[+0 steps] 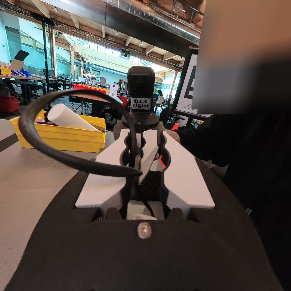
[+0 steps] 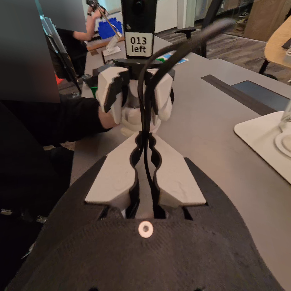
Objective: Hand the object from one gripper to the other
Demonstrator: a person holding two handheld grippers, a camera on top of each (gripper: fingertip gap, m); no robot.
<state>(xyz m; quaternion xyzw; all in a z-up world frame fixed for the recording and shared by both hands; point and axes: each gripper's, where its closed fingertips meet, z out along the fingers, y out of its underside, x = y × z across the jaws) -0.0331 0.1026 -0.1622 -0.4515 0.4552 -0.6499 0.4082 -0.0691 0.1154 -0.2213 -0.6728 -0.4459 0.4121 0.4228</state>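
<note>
The object is a black curved band [image 1: 29,130], bent into a loop. My right gripper [image 2: 144,133] is shut on it at the fingertips, and the band's two strands [image 2: 181,47] rise up and to the right. My left gripper [image 1: 144,137] faces the right one with jaws open on either side of the band and the right fingertips. In the right wrist view the left gripper [image 2: 135,100] shows wide open, and the band passes between its fingers without being clamped. In the left wrist view the right gripper [image 1: 140,160] reaches in between my fingers.
A yellow bin [image 1: 63,140] holding a white roll [image 1: 69,118] stands on the grey table [image 1: 31,181] at left. A white tray [image 2: 259,141] lies at the right. A dark sleeve [image 2: 70,119] holds the left gripper. Another person sits at a far table [image 2: 92,18]. The grippers' ends are close to 6 cm from one another.
</note>
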